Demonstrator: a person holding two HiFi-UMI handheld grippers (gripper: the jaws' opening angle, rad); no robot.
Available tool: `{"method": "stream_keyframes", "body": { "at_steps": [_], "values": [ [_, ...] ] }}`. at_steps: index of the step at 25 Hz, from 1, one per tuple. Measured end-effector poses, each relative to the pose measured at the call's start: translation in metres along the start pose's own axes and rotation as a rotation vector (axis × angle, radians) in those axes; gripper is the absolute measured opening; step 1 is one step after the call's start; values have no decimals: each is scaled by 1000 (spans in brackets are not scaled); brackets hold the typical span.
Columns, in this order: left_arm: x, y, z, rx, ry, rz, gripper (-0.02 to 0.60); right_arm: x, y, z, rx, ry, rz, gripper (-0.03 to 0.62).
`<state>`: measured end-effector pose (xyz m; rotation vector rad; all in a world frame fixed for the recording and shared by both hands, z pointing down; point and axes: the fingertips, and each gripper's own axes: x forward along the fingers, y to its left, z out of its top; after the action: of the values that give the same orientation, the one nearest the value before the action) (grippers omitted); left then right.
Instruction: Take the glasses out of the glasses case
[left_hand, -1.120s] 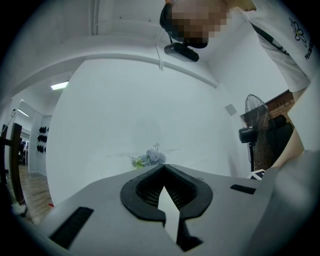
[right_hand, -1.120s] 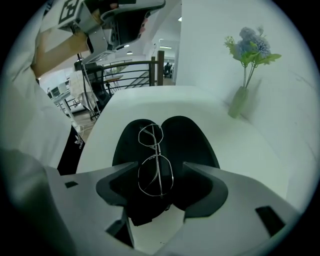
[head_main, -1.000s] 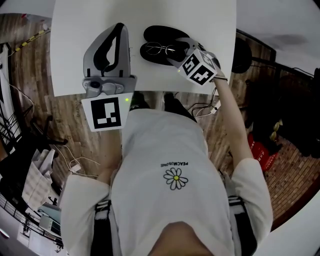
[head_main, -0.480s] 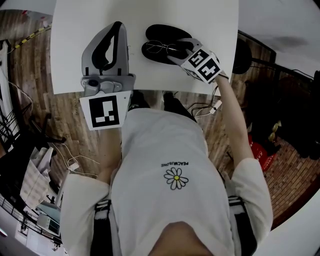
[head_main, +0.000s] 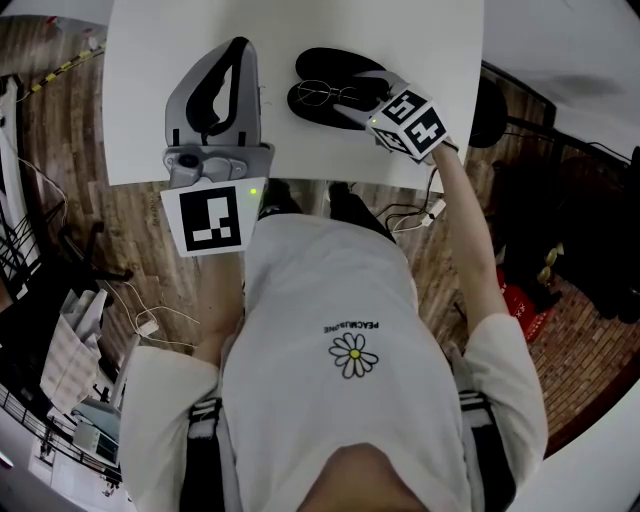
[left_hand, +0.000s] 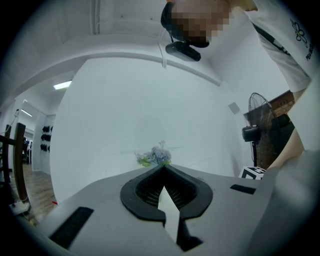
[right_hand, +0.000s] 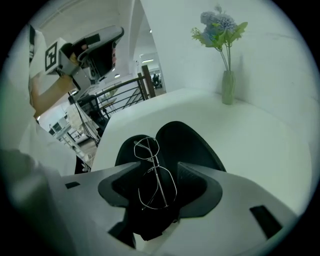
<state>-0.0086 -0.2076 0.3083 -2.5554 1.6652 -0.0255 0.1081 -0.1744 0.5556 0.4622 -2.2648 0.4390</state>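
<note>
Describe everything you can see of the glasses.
The glasses are a thin, silvery wire-frame pair with angular clear lenses. They lie flat in one half of the open black glasses case on the white table. The nearer lens sits between the jaws of the right gripper, which have just been closing slightly. The pads do not seem to press on the frame yet. The farther lens lies beyond the fingertips.

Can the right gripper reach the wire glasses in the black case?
Probably yes. The black oval glasses case lies open, nothing covers the thin wire-framed glasses, and the right gripper has one lens between its open jaws, which have just been closing slightly.
</note>
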Motion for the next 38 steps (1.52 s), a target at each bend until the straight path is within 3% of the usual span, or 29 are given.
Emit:
{"method": "stream_keyframes", "body": {
  "at_steps": [5, 11, 13, 17, 25, 31, 38],
  "values": [
    [1, 0, -4, -4, 3, 0, 15, 6, 7, -10, -248, 106, -71, 192],
    [2, -2, -9, -10, 11, -9, 15, 8, 9, -6, -294, 141, -105, 183],
    [2, -5, -8, -7, 10, -12, 15, 7, 8, -6, -367, 151, -160, 124],
    [1, -6, -10, 2, 18, -14, 15, 2, 11, -6, -447, 145, -247, 103],
    [-4, -1, -11, 4, 20, 3, 15, -1, 10, 1, -373, 95, -254, 81],
    [-5, -1, -9, 4, 17, 0, 15, -12, 0, 9, -295, 21, -309, 77],
    [-7, -2, -8, 4, 9, -7, 15, -12, 6, 14, -194, -25, -216, 77]
  ]
}}
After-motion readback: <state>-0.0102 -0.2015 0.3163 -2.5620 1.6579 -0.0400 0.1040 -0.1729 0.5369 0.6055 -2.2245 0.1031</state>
